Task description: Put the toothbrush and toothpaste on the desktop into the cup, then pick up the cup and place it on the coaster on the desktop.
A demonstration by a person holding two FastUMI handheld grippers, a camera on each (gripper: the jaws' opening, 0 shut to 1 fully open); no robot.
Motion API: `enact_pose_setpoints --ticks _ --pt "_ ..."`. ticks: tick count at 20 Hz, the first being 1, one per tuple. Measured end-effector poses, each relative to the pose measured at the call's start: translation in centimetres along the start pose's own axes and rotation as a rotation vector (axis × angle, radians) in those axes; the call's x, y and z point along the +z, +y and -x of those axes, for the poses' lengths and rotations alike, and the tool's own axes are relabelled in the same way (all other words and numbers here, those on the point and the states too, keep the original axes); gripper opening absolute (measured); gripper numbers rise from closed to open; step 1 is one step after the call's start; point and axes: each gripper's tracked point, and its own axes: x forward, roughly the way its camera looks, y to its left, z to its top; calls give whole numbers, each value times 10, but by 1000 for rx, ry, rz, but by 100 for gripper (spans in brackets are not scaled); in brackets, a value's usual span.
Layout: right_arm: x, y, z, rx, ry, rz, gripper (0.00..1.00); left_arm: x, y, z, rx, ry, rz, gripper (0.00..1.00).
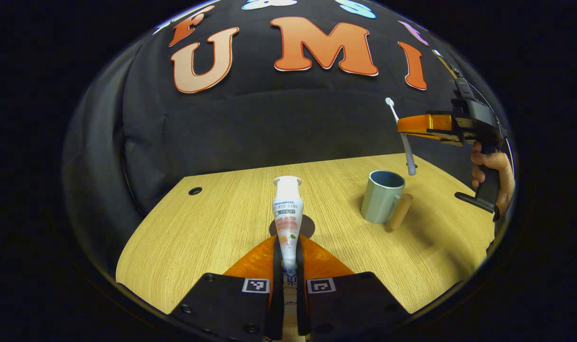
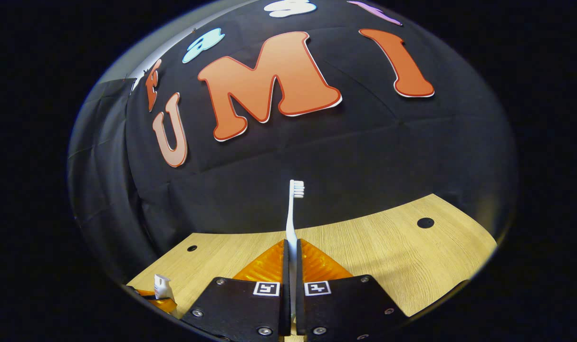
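My left gripper (image 1: pixel 287 243) is shut on a white toothpaste tube (image 1: pixel 287 213), which points forward with its cap away from me, above the table. Under the tube lies a dark round coaster (image 1: pixel 309 226), mostly hidden by it. To the right stands a grey-green cup (image 1: pixel 381 198) with a wooden handle (image 1: pixel 399 212). Above the cup, the right gripper (image 1: pixel 403 126) holds a white toothbrush (image 1: pixel 406 147) upright, bristles on top. In the right gripper view my right gripper (image 2: pixel 292 247) is shut on the toothbrush (image 2: pixel 292 213), and the toothpaste cap (image 2: pixel 161 286) shows at lower left.
The wooden table (image 1: pixel 212 228) has small dark holes (image 1: pixel 195 191) (image 2: pixel 425 222) near its back corners. A hand (image 1: pixel 492 166) grips the right gripper's handle at the far right. Black cloth closes off the back and the left side.
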Motion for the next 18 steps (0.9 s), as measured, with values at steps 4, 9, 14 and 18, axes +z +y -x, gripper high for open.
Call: enact_pose_setpoints --ticks 4,9,14,18 --pt "-15 -3 -20 -8 7 16 5 13 -6 -7 -10 -45 2 14" --pt "-40 -6 -29 -9 56 42 6 43 -18 -10 -17 -158 22 14" --pt "-57 -10 -24 -14 94 56 7 64 -56 -20 -84 -230 58 14" --pt "-47 -24 -4 -21 82 79 9 84 -76 -23 -104 -295 84 14"
